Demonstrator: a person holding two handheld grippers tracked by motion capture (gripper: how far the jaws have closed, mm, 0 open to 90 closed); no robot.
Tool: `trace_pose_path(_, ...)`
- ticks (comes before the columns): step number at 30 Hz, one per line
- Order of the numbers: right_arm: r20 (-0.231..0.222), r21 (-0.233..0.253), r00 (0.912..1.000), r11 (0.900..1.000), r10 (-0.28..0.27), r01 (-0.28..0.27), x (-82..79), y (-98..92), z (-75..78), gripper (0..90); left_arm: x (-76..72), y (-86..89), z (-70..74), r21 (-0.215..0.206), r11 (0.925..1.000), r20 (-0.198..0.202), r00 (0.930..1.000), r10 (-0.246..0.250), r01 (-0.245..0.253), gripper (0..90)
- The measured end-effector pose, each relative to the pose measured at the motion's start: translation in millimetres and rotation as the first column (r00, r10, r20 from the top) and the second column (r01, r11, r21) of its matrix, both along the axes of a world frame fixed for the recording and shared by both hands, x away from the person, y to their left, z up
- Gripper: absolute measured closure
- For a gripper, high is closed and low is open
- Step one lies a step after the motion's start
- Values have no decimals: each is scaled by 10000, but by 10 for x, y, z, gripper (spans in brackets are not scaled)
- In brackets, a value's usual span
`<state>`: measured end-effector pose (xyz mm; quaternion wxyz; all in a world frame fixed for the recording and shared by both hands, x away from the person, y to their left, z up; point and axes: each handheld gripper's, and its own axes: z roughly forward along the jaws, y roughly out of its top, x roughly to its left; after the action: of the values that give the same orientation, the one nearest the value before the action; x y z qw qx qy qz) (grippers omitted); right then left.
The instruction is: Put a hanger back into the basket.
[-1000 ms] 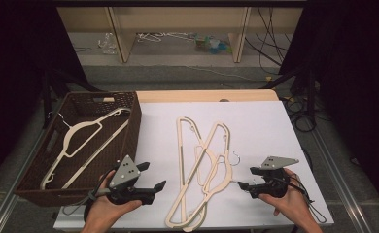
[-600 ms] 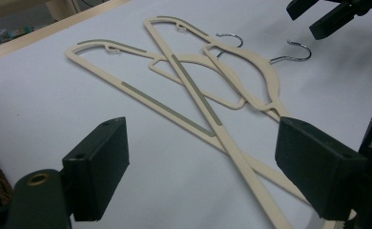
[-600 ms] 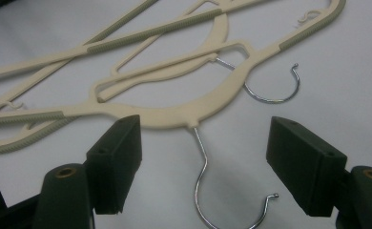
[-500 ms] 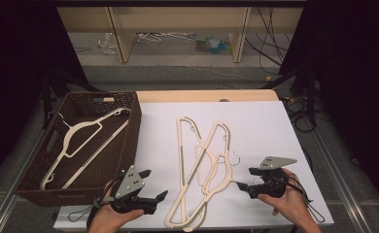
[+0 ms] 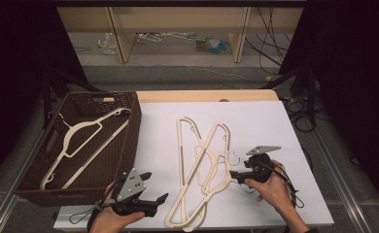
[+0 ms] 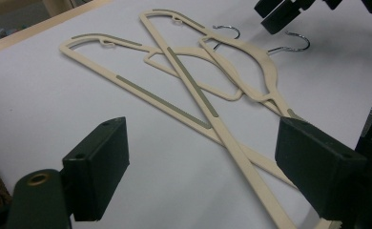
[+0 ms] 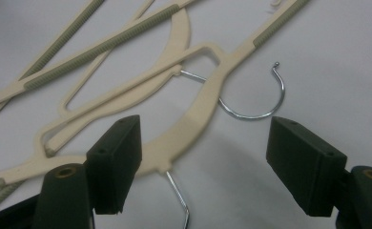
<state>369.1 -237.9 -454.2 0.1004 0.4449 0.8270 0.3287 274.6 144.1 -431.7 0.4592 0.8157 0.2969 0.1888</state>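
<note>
1. Right gripper (image 5: pixel 237 175) sits with its jaws spread wide and nothing between them, low over the white table (image 5: pixel 255 121), its tips just beside the necks of the two cream hangers (image 5: pixel 202 170) crossed in the middle of the table.
2. From its own view, the curved neck of the upper hanger (image 7: pixel 193 114) lies just ahead of the spread jaws, with the wire hook (image 7: pixel 255 107) curling off to the right.
3. Left gripper (image 5: pixel 153 194) is also spread and empty, near the table's front edge, facing the long bars of the same pair from the other side.
4. Both hangers run lengthwise away from the person, slightly crossed, hooks towards the right gripper; I'd judge that hand the nearer one for a pick at the neck.
5. Further left, a brown basket (image 5: pixel 129 126) already holds one hanger (image 5: pixel 80 141), lying on a slant.
</note>
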Motion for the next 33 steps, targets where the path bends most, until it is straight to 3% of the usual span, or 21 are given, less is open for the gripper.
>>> trace_pose_path(3, 128, -142, 9998, 9998, -125, 127, 64, 94, -49, 298, 7, 3, -11, 147, 9998, 12, 9999, -108, 108, 189)
trace_pose_path(5, -273, -190, 9990, 9992, -343, 338, 86, 145, -67, 302, 4, -1, -25, 98, 9999, -60, 10000, -23, 24, 189)
trace_pose_path(7, -203, -267, 9995, 9994, -245, 240, 107, 156, -88, 303, 6, 1, -27, 138, 9999, -67, 10000, -22, 23, 189)
trace_pose_path(9, -560, -362, 9966, 9976, -607, 587, 117, 220, -99, 306, 7, -8, -41, 142, 9999, -126, 9999, -27, 28, 190)
trace_pose_path(13, -511, -611, 9978, 9974, -418, 387, 158, 262, -115, 317, 9, -7, -47, 394, 9991, -111, 9998, -137, 141, 190)
trace_pose_path(17, -484, -682, 9977, 9967, -473, 439, 211, 320, -150, 346, 4, -17, -49, 270, 9995, -132, 9998, -152, 156, 191)
trace_pose_path(18, -530, -733, 9974, 9963, -488, 448, 222, 332, -153, 349, 8, -3, -43, 473, 9987, -85, 9998, -162, 166, 191)
trace_pose_path(20, -942, -904, 9931, 9940, -698, 613, 224, 373, -144, 356, 6, -3, -46, 381, 9991, -111, 9998, -170, 174, 191)
trace_pose_path(24, -814, -1568, 9960, 9874, -362, 230, 236, 445, -165, 367, 5, -11, -52, 161, 9998, -137, 9999, -105, 107, 191)
trace_pose_path(28, -878, -1910, 9959, 9816, -235, 64, 227, 485, -162, 362, 1, -8, -54, 323, 9994, -105, 9999, -128, 132, 191)
trace_pose_path(31, -1011, -2008, 9939, 9793, -451, 240, 202, 511, -153, 363, 4, -5, -50, 388, 9990, -126, 9997, -202, 207, 191)
trace_pose_path(33, -959, -2159, 9949, 9764, -310, 96, 199, 527, -156, 361, -1, -16, -60, 257, 9995, -160, 9997, -164, 168, 191)
